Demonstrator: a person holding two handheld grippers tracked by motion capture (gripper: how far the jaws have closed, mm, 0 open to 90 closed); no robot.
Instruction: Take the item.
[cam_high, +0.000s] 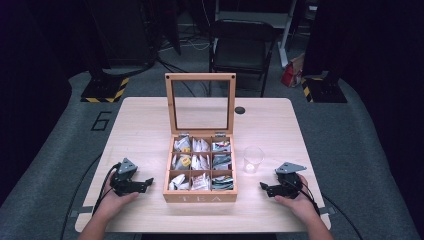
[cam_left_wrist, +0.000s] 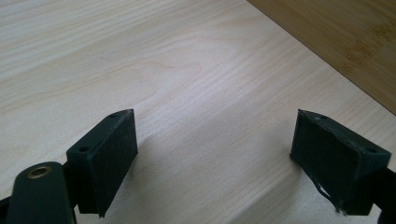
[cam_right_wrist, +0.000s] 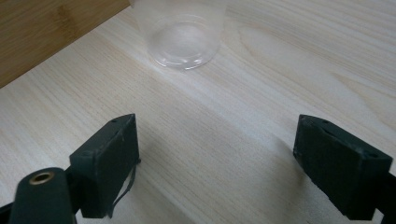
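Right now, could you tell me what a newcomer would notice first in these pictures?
An open wooden tea box with a glass-paned lid sits mid-table, its nine compartments full of tea bags. A clear plastic cup stands just right of it. The left gripper and right gripper rest open on either side.

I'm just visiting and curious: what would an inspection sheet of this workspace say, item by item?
Surface: pale wooden table, a small dark round spot near its far edge.
Job's things: wooden tea box, lid standing open, nine compartments holding tea bags; clear plastic cup upright to its right, looks empty.
Clutter: nothing seen.
Grippers: left gripper and right gripper rest either side of the box, jaws open, nothing between them.
Cables: black cable trails from the left gripper.
Surroundings: black chair, grey floor, dark room.
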